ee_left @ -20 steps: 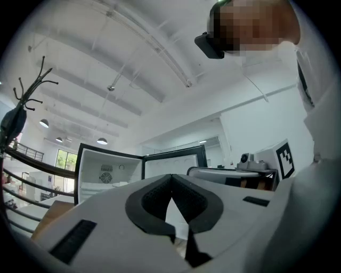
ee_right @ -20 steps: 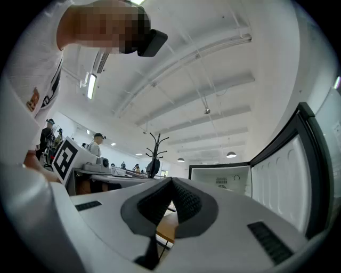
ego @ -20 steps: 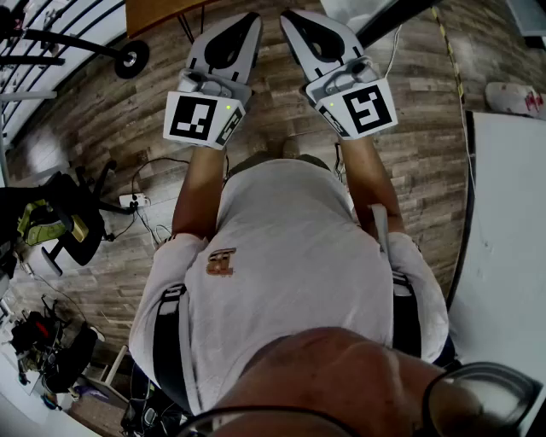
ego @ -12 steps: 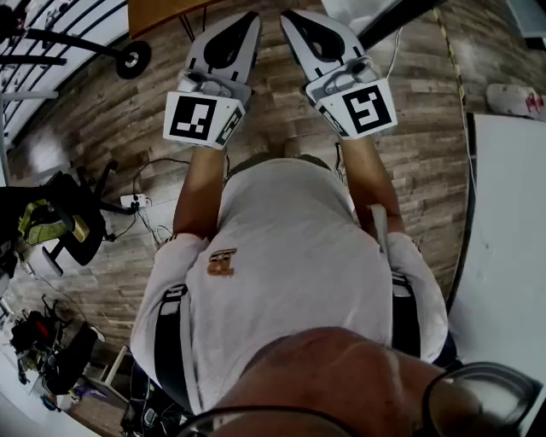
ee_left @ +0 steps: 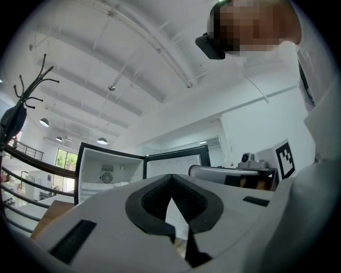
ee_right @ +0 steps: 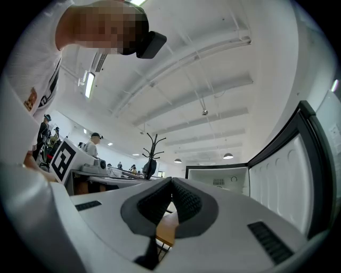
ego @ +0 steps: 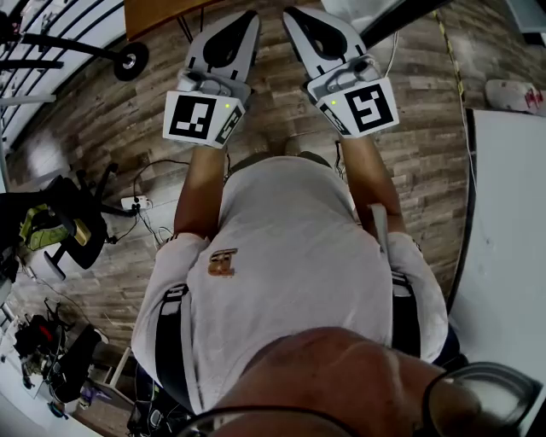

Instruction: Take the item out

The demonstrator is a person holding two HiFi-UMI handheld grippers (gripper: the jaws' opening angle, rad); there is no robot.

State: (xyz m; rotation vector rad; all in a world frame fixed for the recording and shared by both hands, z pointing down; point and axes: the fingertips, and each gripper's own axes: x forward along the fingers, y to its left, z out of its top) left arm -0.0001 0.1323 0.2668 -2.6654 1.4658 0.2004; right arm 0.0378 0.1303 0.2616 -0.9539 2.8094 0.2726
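My left gripper (ego: 244, 20) and right gripper (ego: 296, 17) are held side by side in front of the person's chest, above the wooden floor (ego: 273, 111). Both have their jaws shut with nothing between them. In the left gripper view the shut left gripper (ee_left: 171, 177) points at an open fridge (ee_left: 104, 178) with a white inside and its door (ee_left: 178, 164) swung to the right. The right gripper view shows the shut right gripper (ee_right: 171, 180), with the same fridge (ee_right: 218, 184) and its door (ee_right: 285, 176) beyond. I cannot make out any item inside the fridge.
A brown tabletop (ego: 158, 10) lies just ahead of the grippers. A white table (ego: 512, 247) stands at the right, a black chair (ego: 68, 226) and a power strip (ego: 135, 201) with cables at the left. A coat stand (ee_right: 151, 154) and people (ee_right: 95, 143) are in the background.
Both grippers have stayed shut and nearly still; the right one has edged slightly to the right.
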